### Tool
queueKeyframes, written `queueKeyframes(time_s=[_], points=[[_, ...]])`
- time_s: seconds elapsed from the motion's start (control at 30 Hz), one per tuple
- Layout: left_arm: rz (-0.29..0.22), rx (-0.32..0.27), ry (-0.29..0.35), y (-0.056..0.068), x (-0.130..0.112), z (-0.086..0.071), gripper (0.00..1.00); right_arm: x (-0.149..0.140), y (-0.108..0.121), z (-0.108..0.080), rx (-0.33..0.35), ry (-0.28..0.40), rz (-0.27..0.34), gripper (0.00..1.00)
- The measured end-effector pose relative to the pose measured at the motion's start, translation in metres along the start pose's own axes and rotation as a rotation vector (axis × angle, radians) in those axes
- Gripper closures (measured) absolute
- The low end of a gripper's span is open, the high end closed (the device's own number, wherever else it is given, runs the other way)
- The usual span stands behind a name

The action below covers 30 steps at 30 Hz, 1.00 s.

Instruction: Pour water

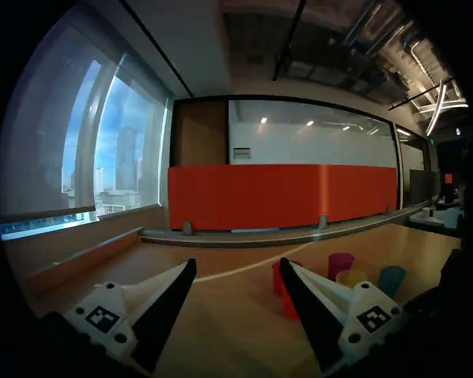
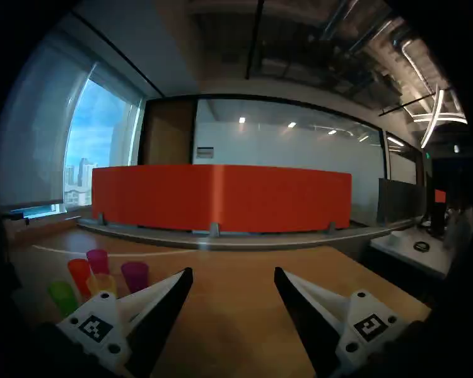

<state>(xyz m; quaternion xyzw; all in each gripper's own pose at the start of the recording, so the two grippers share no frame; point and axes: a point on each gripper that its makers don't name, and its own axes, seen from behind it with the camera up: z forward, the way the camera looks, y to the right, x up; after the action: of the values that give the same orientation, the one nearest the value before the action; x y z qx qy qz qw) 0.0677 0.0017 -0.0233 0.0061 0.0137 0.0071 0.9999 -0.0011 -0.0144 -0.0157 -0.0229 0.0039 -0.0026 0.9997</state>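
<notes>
Left gripper (image 1: 235,271) is hanging just above a wooden table (image 1: 236,327), jaws gaping wide, gripping nothing. Right gripper (image 2: 231,274) is doing likewise over the tabletop, wide apart & empty.

Small plastic cups (image 2: 80,275) are standing upright in a tight cluster btwn the two tools. In the left gripper view they're sitting ahead & to the right. The red cup (image 1: 278,277) is partly hiding behind the gripper itself, w/ the magenta cup (image 1: 340,263), yellow cup (image 1: 351,277) and teal cup (image 1: 391,278) trailing farther right. In the right gripper view the cluster is lying ahead & to the left, w/ a purple cup (image 2: 135,275) sitting closest to that gripper.

Each cup's long axis is running vertical, mouth up. Left gripper is prob. the nearer one, judging by how large the red cup is looming. Whether any cup is holding water — can't tell.

Beyond, an orange partition (image 1: 280,195) is edging the table. A window (image 1: 120,157) is showing city towers.
</notes>
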Motion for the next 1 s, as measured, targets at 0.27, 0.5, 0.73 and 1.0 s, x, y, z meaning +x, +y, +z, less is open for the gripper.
queueKeyframes(time_s=[0.27, 0.5, 0.73, 1.0], points=[[0.005, 0.005, 0.012, 0.004, -0.012, 0.003, 0.02, 0.005, -0.005, 0.000, 0.012, 0.013, 0.047, 0.00], [0.014, -0.001, 0.013, 0.002, -0.027, 0.008, 0.02, 0.015, -0.005, -0.002, 0.017, 0.030, 0.080, 0.00], [-0.011, -0.005, 0.020, 0.000, -0.037, 0.012, 0.02, 0.015, -0.007, -0.001, 0.016, 0.022, 0.073, 0.00], [-0.035, -0.013, 0.011, 0.000, -0.049, 0.016, 0.02, 0.014, -0.014, 0.003, 0.025, 0.013, 0.062, 0.00]])
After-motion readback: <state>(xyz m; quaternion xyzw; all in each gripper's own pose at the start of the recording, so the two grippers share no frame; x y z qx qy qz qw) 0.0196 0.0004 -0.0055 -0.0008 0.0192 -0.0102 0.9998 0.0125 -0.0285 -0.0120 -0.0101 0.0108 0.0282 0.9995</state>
